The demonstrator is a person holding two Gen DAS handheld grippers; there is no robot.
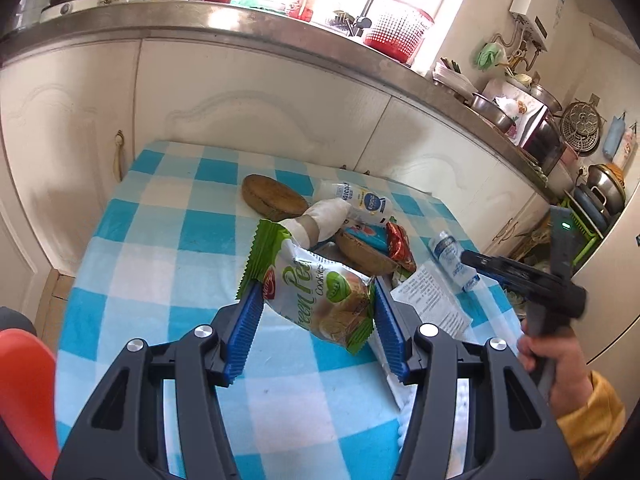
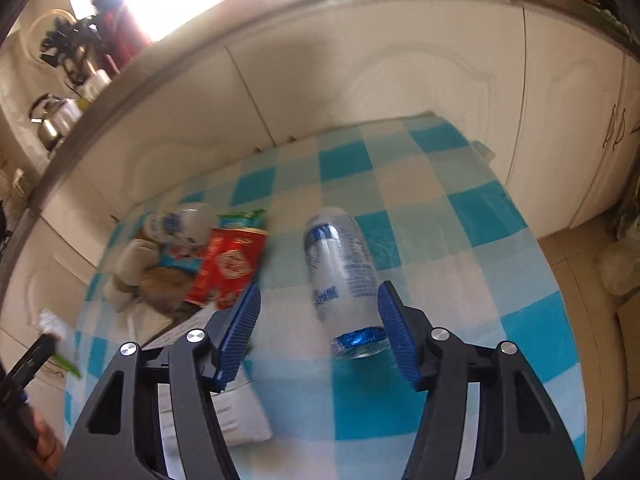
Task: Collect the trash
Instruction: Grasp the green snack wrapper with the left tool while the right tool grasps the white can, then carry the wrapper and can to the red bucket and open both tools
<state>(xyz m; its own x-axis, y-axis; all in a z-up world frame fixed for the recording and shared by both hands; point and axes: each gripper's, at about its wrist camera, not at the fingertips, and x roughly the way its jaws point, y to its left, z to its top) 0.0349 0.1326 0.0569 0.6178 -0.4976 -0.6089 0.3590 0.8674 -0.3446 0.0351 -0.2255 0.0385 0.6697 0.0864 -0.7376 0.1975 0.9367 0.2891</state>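
Note:
My left gripper (image 1: pixel 314 306) is shut on a green and white cookie packet (image 1: pixel 320 292) and holds it above the blue-checked table (image 1: pixel 160 240). Behind it lies a trash pile: a white milk bottle (image 1: pixel 356 196), crumpled tissue (image 1: pixel 320 220), coconut-shell halves (image 1: pixel 272 196), a red wrapper (image 1: pixel 400 246) and a printed paper (image 1: pixel 432 300). My right gripper (image 2: pixel 318 306) is open, its blue pads either side of a clear plastic bottle (image 2: pixel 344 276) lying on the table. The same bottle shows in the left wrist view (image 1: pixel 454 260). The red wrapper (image 2: pixel 228 264) and milk bottle (image 2: pixel 180 222) lie to its left.
White cabinet doors (image 1: pixel 260 92) and a steel counter edge (image 1: pixel 240 20) run behind the table. A red basket (image 1: pixel 396 32), kettle and pots crowd the counter. A red object (image 1: pixel 24 380) sits at lower left. Tiled floor (image 2: pixel 580 260) lies right of the table.

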